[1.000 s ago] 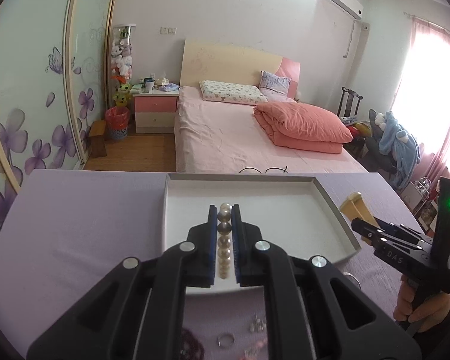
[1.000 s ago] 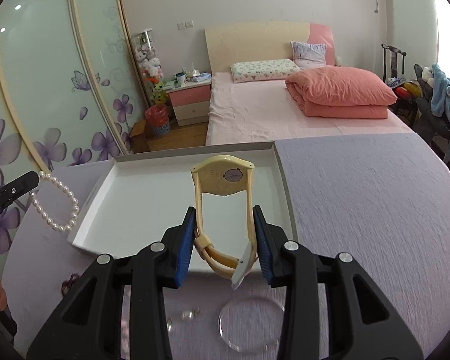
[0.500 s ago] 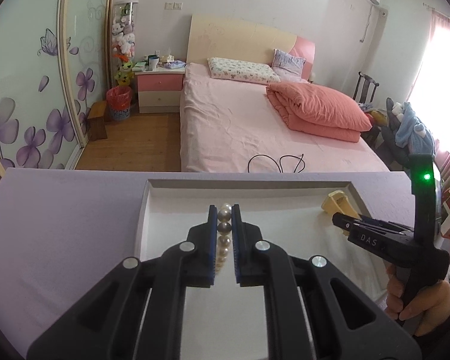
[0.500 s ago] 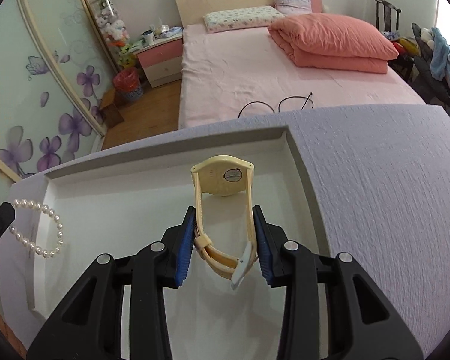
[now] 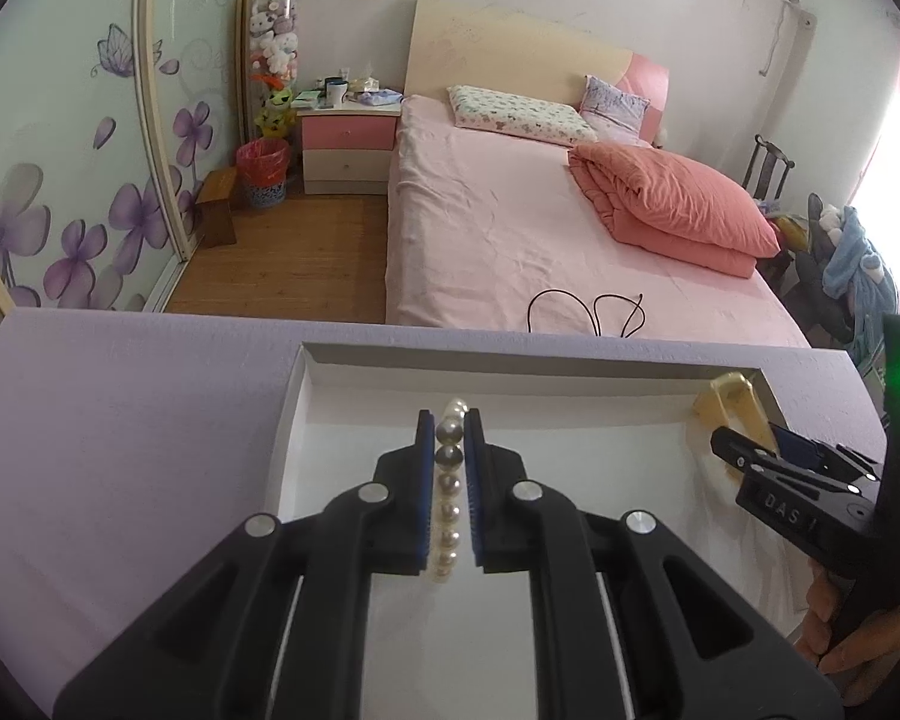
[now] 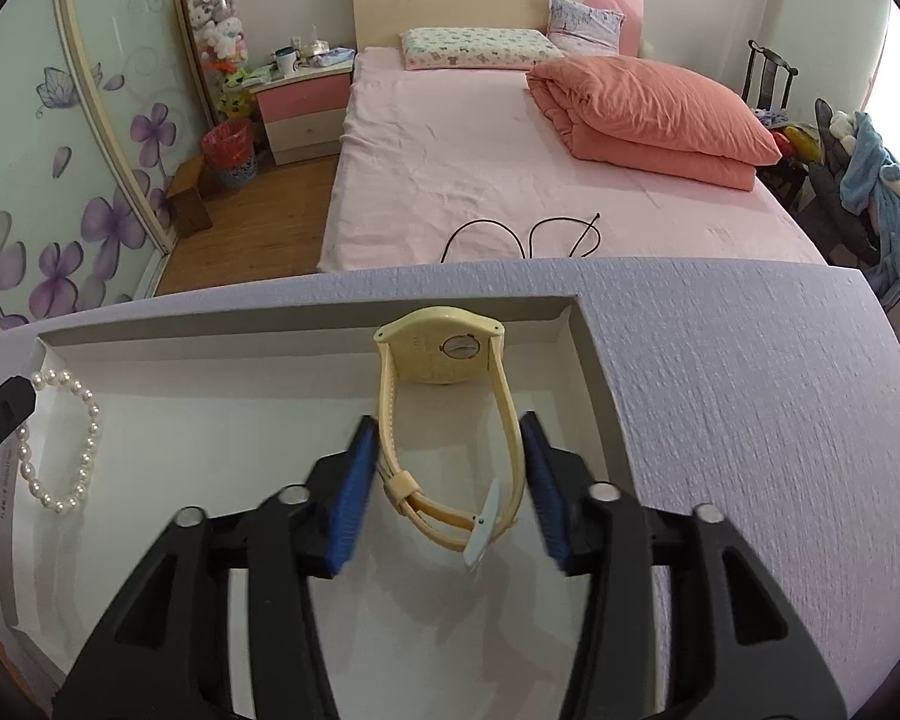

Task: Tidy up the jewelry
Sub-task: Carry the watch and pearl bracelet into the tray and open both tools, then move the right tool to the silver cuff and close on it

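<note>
— Any writing you could read?

— Only "DAS" on the right gripper point(image 5: 777, 450); print on the tray's point(image 6: 306, 324) left wall was too small for me.

— Where did the jewelry sit?

— My left gripper point(image 5: 449, 420) was opening, the pearl bracelet point(image 5: 448, 498) still touching its pads over the tray. My right jaws were opening too, clear of the yellow watch point(image 6: 450, 420) between them, near the tray's right wall.

— Anything nearby?

— A purple table point(image 6: 750, 396), then a pink bed point(image 6: 510, 180).
</note>
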